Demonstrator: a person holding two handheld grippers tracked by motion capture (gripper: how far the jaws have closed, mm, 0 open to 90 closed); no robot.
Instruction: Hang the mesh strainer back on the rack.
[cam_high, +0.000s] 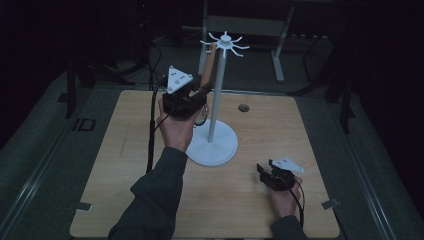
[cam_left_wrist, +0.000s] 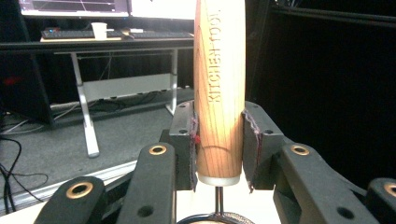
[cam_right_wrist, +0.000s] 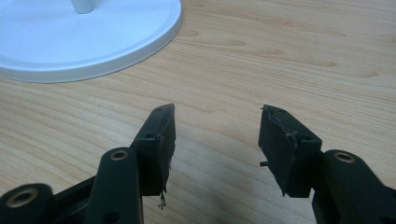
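Wooden-handled kitchen tool (cam_left_wrist: 219, 88), stamped "KITCHEN TOOL" along the handle, sits clamped between the pads (cam_left_wrist: 186, 140) of the left gripper (cam_left_wrist: 219, 144), both jaws pressing its sides near the metal-collared end. Long axis runs straight up out of the fingers, near upright; a thin metal shaft drops below the pads toward what looks like a wire or mesh head, cut off at the frame edge, hard to tell which.

In the high view the left gripper (cam_high: 196, 95) is lifted off the table (cam_high: 125, 170), held beside the pole of the white hook stand (cam_high: 220, 95). Handle tip reaches up to just under the ring of hooks at the stand's top (cam_high: 225, 42), left of the pole. Judged step: hanging the tool on a hook, so the relation that counts is handle tip versus hook, hook being above and just right of the fingers. Whether the tip has a loop or hole, cannot tell, scene is dark. Left forearm is extended forward from the bottom edge, wrist cocked up, grey plate on top facing the camera.

Right gripper (cam_right_wrist: 217, 135) hangs low over bare tabletop, jaws spread wide apart, nothing between them, stand base (cam_right_wrist: 93, 42) ahead and to the left of its fingers. High view puts the right gripper (cam_high: 265, 172) near the table's front right, well apart from the tool. Left hand is clearly the nearer one.
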